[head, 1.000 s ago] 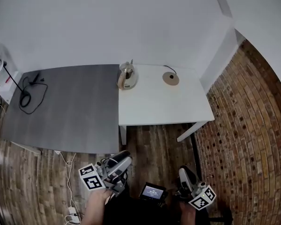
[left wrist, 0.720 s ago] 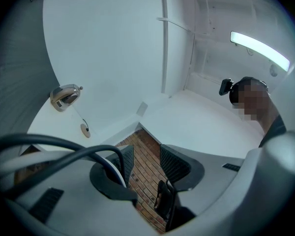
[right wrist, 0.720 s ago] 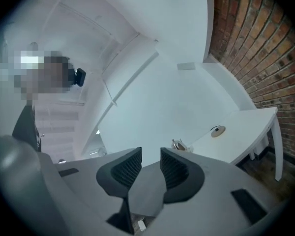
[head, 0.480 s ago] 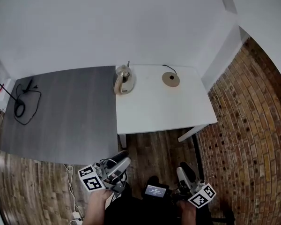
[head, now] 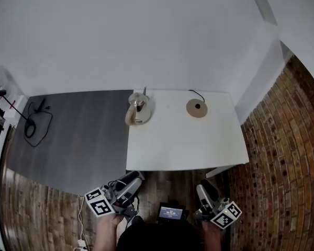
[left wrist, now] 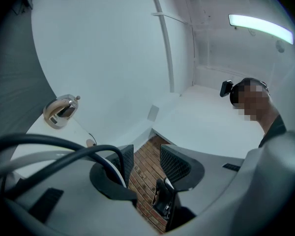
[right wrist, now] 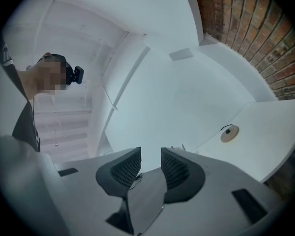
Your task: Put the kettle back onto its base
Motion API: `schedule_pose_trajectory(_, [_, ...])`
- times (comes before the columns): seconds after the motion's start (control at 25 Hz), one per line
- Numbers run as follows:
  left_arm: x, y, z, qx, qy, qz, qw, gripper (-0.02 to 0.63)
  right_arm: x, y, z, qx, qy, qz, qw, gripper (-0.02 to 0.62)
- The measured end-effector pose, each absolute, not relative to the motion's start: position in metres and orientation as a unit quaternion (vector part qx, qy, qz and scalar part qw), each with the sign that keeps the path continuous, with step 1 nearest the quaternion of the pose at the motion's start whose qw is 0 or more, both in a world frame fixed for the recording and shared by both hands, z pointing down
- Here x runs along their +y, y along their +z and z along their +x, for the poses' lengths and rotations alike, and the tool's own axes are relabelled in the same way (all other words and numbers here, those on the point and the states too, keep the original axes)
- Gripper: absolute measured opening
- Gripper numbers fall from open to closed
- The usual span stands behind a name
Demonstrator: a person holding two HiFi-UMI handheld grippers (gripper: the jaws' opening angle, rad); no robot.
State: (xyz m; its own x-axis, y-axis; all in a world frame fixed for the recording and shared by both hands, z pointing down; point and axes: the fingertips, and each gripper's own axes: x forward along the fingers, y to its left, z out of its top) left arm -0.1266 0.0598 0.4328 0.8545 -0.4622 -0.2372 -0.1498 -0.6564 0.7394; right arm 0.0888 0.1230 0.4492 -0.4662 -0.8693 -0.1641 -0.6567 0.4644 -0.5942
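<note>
A steel kettle [head: 137,109] with a tan handle stands at the left edge of the white table [head: 188,145]. Its round tan base [head: 197,107] lies apart to its right, with a black cord. Both grippers are held low in front of the table, far from both. My left gripper [head: 135,178] is open and has just been opening, with nothing between its jaws. The left gripper view shows the kettle [left wrist: 61,111] far beyond the left gripper [left wrist: 146,161]. My right gripper [head: 201,189] has just been opening too and is empty. The right gripper view shows the base [right wrist: 229,133] beyond the right gripper [right wrist: 151,167].
A grey table [head: 73,135] adjoins the white one on the left and carries a coiled black cable [head: 32,125]. Brick flooring [head: 282,171] lies to the right. A small screen device [head: 171,212] sits between the grippers, and a white wall backs both tables.
The tables have slid down in the head view, so both grippers are now closer to the white table's front edge. Kettle and base have kept their places on the table.
</note>
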Motion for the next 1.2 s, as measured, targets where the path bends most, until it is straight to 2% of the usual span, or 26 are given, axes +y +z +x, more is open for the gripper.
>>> schedule_pose_trajectory(0.44, [0.043,0.434,-0.068,-0.256,-0.206,0.869,0.369,0.163,0.061,0.466,0.161,0.855,-0.262,-0.388,0.224,0.112])
schedule_pose_trajectory(0.8, [0.029,0.43,-0.07,-0.294,-0.215,0.86,0.358,0.163,0.026,0.47,0.138,0.882,-0.275,-0.323,0.205,0.112])
schedule_pose_trajectory(1.2, [-0.029,0.437,-0.077,-0.269,-0.252,0.856,0.362,0.163,-0.026,0.473,0.116,0.894,-0.269,-0.327,0.148,0.112])
